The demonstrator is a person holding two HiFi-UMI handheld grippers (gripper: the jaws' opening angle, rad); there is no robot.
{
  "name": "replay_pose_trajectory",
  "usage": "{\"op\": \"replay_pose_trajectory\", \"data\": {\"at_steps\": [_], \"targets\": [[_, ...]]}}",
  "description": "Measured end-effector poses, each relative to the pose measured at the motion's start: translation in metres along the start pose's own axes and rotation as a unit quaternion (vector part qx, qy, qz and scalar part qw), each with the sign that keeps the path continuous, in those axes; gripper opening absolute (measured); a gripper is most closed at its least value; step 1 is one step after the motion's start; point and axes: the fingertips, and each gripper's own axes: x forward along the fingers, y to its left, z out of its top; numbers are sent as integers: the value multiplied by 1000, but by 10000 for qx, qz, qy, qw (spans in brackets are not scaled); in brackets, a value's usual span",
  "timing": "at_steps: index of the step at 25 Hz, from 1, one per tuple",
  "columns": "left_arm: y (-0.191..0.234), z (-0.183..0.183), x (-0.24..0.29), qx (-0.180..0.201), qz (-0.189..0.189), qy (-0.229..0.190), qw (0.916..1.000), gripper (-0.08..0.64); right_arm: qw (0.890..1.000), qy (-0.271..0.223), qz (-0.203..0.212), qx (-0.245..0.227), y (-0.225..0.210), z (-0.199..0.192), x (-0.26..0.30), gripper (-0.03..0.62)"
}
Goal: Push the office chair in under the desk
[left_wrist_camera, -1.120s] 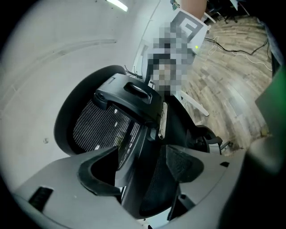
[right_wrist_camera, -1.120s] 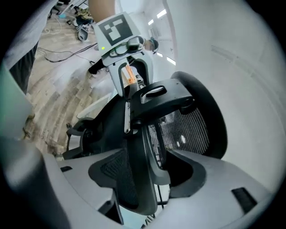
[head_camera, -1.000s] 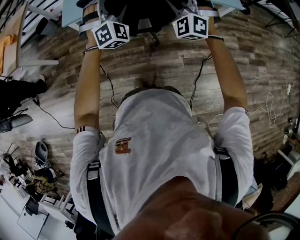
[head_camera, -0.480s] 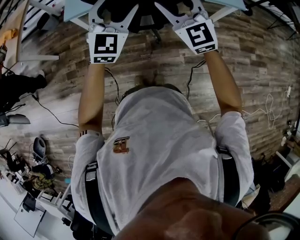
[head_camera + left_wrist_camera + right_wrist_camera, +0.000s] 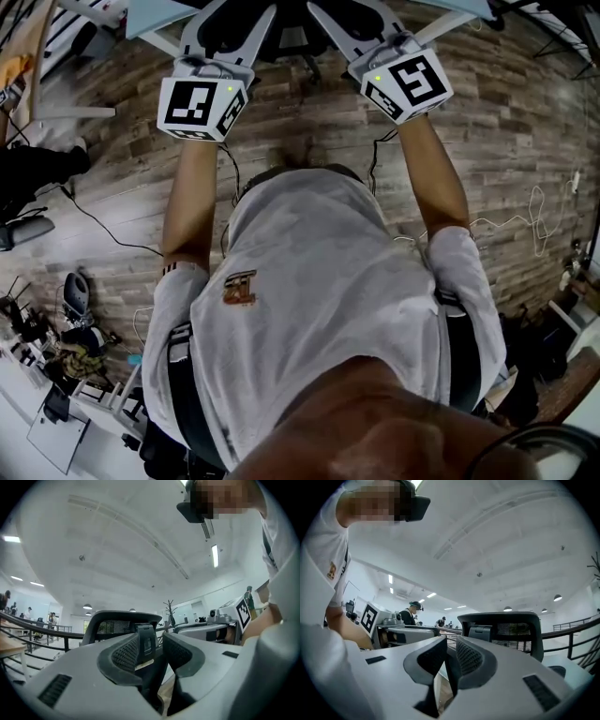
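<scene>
The wood floor point(image 5: 309, 112) is flat and smooth, so I think the chair will roll over it without much of a shove. The pale surface point(image 5: 155, 13) is at the far edge of the head view. The dark chair point(image 5: 292, 28) sits right by it, straight in front of the person, but I cannot tell how far under it is. The chair looks big and a bit heavy. Its frame looks hard and stiff, but its net back point(image 5: 113, 627) looks soft and would give if pushed. So the frame is the best place to hold, one side in each gripper. An even push with both should stop the chair from turning. The left gripper point(image 5: 152, 652) is up at the chair. Its fingers point(image 5: 125, 652) are closing around a black upright bar point(image 5: 146, 642). One finger is on the bar, and I can see a small gap at the other, so it is not clamped yet. The right gripper point(image 5: 447, 660) is closing too. Its fingers look pressed on both sides of a thin dark strip point(image 5: 451, 673) of the chair. The bars look smooth, so they need a firm squeeze.
</scene>
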Motion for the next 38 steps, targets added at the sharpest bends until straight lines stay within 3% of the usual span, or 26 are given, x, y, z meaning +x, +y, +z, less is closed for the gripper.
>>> {"op": "replay_pose_trajectory", "data": {"at_steps": [6, 10, 38], "targets": [[-10, 9, -5, -318, -35, -182, 9993, 66, 9993, -195, 188, 274, 17, 3, -1, 54], [-17, 10, -5, -364, -102, -151, 9992, 29, 9984, -299, 271, 390, 23, 6, -2, 43], [-14, 0, -3, -458, -185, -79, 9987, 18, 9974, -299, 331, 566, 25, -2, 10, 35]]}}
